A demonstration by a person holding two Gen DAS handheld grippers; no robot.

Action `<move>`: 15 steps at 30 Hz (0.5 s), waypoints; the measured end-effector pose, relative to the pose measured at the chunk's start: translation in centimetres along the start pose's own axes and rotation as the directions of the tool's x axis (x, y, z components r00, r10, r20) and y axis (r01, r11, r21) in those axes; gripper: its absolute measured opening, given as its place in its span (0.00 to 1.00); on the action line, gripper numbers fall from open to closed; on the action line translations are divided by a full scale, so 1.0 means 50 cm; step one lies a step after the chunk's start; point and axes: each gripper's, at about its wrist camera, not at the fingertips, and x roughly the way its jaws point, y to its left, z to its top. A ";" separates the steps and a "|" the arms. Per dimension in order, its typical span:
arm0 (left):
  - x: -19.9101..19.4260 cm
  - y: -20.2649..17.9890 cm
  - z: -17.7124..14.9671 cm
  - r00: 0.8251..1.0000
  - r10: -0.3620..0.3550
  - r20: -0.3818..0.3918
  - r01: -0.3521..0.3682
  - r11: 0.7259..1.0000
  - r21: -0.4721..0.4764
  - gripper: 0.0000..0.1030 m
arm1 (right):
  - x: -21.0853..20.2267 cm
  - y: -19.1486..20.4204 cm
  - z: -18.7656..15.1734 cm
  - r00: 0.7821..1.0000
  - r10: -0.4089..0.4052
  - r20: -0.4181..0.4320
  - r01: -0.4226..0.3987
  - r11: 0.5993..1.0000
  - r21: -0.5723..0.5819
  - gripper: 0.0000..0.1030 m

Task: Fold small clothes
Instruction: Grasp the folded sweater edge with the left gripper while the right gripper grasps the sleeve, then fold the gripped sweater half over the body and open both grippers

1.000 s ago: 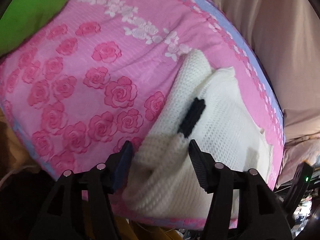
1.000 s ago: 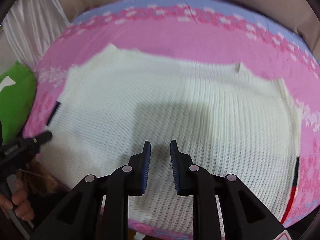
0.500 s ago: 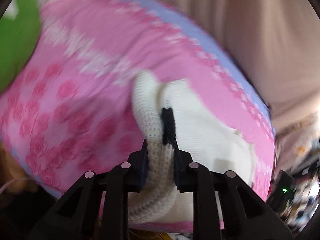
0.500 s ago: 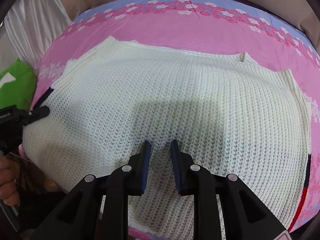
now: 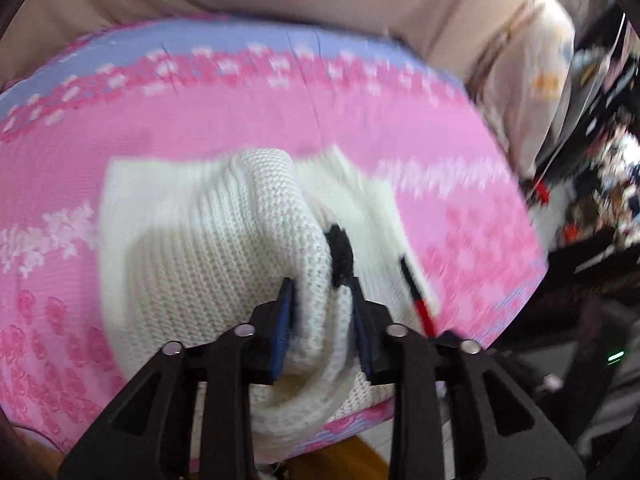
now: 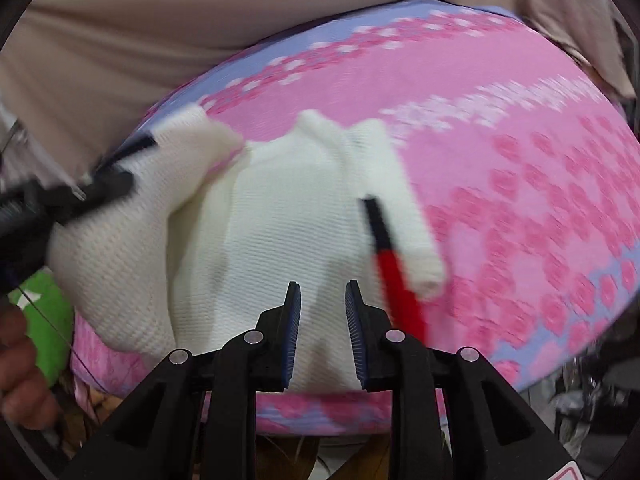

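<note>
A small white knit sweater (image 5: 208, 248) with a black and red trim strip (image 6: 390, 256) lies bunched on a pink rose-patterned sheet (image 5: 248, 128). My left gripper (image 5: 320, 304) is shut on a thick fold of the sweater's edge, near a black trim patch (image 5: 340, 252), and holds it lifted. In the right wrist view the left gripper (image 6: 108, 184) holds that raised corner at the left. My right gripper (image 6: 322, 312) hovers over the sweater's near part (image 6: 280, 240), jaws narrowly apart with nothing visibly between them.
The sheet (image 6: 540, 160) covers a rounded bed or cushion with a lilac border. Beige fabric (image 6: 120, 40) rises behind it. A green item (image 6: 44, 320) lies at the left edge. Dark clutter (image 5: 592, 160) stands off the right side.
My left gripper closed on the sweater's edge and carried it up and across, folding the left part over. The sweater went from flat to bunched. Both views swung right.
</note>
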 end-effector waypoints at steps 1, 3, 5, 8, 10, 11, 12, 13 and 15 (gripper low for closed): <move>0.019 -0.005 -0.009 1.000 0.005 -0.027 -0.005 1.000 0.015 0.32 | 0.001 -0.011 -0.003 1.000 -0.001 -0.005 0.001 1.000 0.015 0.24; 0.018 0.003 -0.030 0.998 -0.015 -0.054 0.015 1.000 -0.003 0.41 | -0.001 -0.024 -0.004 1.000 -0.003 -0.009 0.003 0.999 0.036 0.24; -0.018 0.016 -0.047 0.999 -0.023 -0.027 0.022 1.000 -0.013 0.67 | -0.008 -0.021 0.002 1.000 0.018 -0.002 -0.018 0.999 0.036 0.25; -0.092 0.069 -0.068 0.998 0.037 0.051 -0.035 0.999 -0.035 0.71 | -0.021 0.011 0.023 0.997 0.082 0.006 -0.082 0.997 0.014 0.46; -0.129 0.127 -0.079 0.994 0.093 0.059 -0.087 0.992 -0.089 0.71 | -0.014 0.045 0.042 0.989 0.148 -0.006 -0.148 0.989 0.010 0.66; -0.135 0.147 -0.082 0.992 0.110 0.053 -0.104 0.988 -0.112 0.71 | -0.003 0.059 0.052 0.984 0.177 -0.022 -0.177 0.984 0.014 0.72; -0.143 0.173 -0.091 0.990 0.134 0.043 -0.127 0.981 -0.144 0.71 | 0.011 0.071 0.061 0.978 0.204 -0.042 -0.203 0.979 0.019 0.73; -0.150 0.196 -0.103 0.988 0.153 0.033 -0.145 0.974 -0.175 0.71 | 0.038 0.086 0.073 0.971 0.225 -0.080 -0.223 0.974 0.026 0.75; -0.157 0.234 -0.123 0.985 0.174 0.020 -0.164 0.957 -0.237 0.71 | 0.087 0.104 0.082 0.967 0.206 -0.147 -0.203 0.979 0.033 0.78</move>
